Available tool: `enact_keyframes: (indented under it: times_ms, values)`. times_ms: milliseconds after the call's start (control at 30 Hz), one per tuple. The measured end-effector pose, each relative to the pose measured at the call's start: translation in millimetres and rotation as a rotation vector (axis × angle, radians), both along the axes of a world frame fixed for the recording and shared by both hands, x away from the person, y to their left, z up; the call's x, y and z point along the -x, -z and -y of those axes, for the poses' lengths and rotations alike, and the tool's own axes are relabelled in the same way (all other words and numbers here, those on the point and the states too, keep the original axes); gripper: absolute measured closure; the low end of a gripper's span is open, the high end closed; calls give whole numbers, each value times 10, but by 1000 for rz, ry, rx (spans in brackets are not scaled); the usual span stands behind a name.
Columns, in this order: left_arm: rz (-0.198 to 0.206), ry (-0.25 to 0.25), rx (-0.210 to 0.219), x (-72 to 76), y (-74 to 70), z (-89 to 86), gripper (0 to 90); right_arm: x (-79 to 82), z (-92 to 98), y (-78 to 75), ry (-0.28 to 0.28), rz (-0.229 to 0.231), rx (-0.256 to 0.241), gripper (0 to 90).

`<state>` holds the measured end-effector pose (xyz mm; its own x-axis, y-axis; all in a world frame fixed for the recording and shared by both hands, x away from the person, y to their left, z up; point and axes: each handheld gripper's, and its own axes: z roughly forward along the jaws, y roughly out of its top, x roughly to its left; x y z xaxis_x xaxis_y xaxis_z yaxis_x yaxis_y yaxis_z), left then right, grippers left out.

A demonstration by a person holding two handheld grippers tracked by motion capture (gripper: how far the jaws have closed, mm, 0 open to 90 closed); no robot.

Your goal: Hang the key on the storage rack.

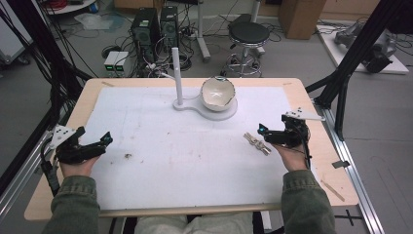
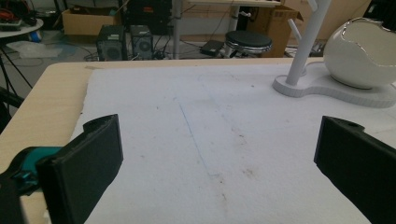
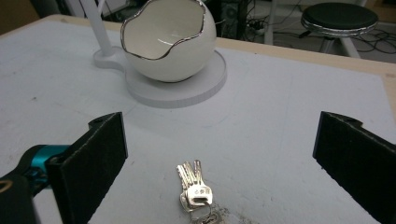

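Framing keys (image 3: 194, 189) | right gripper (image 3: 219, 154) wide | bowl (image 3: 166, 39) beyond

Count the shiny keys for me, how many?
3 silver metal keys fan out together on the white foam mat, between the right tongs; more may hide underneath the bunch.

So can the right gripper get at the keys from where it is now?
Probably yes. The right gripper is open, its jaws spread wide on either side of the keys, which lie flat on the white mat just ahead with nothing between.
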<state>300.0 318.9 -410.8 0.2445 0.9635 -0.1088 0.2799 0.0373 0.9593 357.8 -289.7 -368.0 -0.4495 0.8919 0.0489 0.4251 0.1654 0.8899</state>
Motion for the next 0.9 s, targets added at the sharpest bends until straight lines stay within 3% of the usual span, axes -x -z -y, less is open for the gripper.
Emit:
enact_keyframes:
  times_ms: [200, 900]
  values:
    - [-4, 2, -2, -1, 3, 3, 17, -130, -98, -49, -46, -39, 58, 21]
    - [-3, -2, -3, 5, 2, -8, 17, -475, -283, -160, -105, -128, 141, 21]
